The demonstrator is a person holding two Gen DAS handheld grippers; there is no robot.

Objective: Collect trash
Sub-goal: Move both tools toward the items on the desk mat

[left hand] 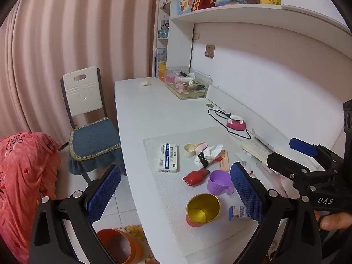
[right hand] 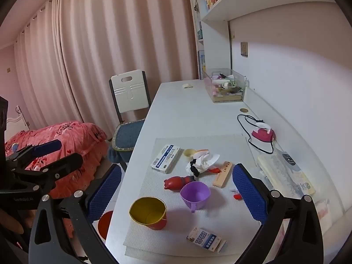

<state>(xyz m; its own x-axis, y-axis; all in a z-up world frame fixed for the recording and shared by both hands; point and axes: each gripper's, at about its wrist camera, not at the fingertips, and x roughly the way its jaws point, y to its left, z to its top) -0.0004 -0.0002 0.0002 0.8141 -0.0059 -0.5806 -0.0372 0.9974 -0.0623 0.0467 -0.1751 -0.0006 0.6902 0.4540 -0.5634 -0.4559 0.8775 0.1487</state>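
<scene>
Both grippers hovered above the near edge of the white desk (right hand: pixel 187 114), tilted downward. The left gripper (left hand: pixel 175 192) had its jaws at their widest, with nothing between the blue pads (left hand: pixel 103 192). The right gripper (right hand: pixel 176 194) was likewise spread wide and held nothing.

Nearest on the textured mat (right hand: pixel 228 145), at 6 o'clock, lay a small blue-and-white carton (right hand: pixel 204 238) with its flap open. At 7 o'clock from the mat's centre stood a cup (right hand: pixel 148 212), gold inside and red outside, tipped on its side. Just beyond it, near the centre, sat a purple cup (right hand: pixel 195 194), and touching its far side lay a red toy bottle (right hand: pixel 176 182). At 3 o'clock lay a wooden block (right hand: pixel 223 175).

Farther out, around 12 o'clock, sat crumpled white paper (right hand: pixel 205 160) with a black scrap against it, and a small roll of tape (right hand: pixel 189 153) just behind. At 11 o'clock lay a white medicine box (right hand: pixel 165 161).

On the floor below the desk's near-left edge stood an orange bin (left hand: pixel 120 247).

Beyond the mat, at 2 o'clock, sat a pink toy iron (right hand: pixel 263 135) with a black cord. At the far end stood a clear box (right hand: pixel 224 85) of small items.
</scene>
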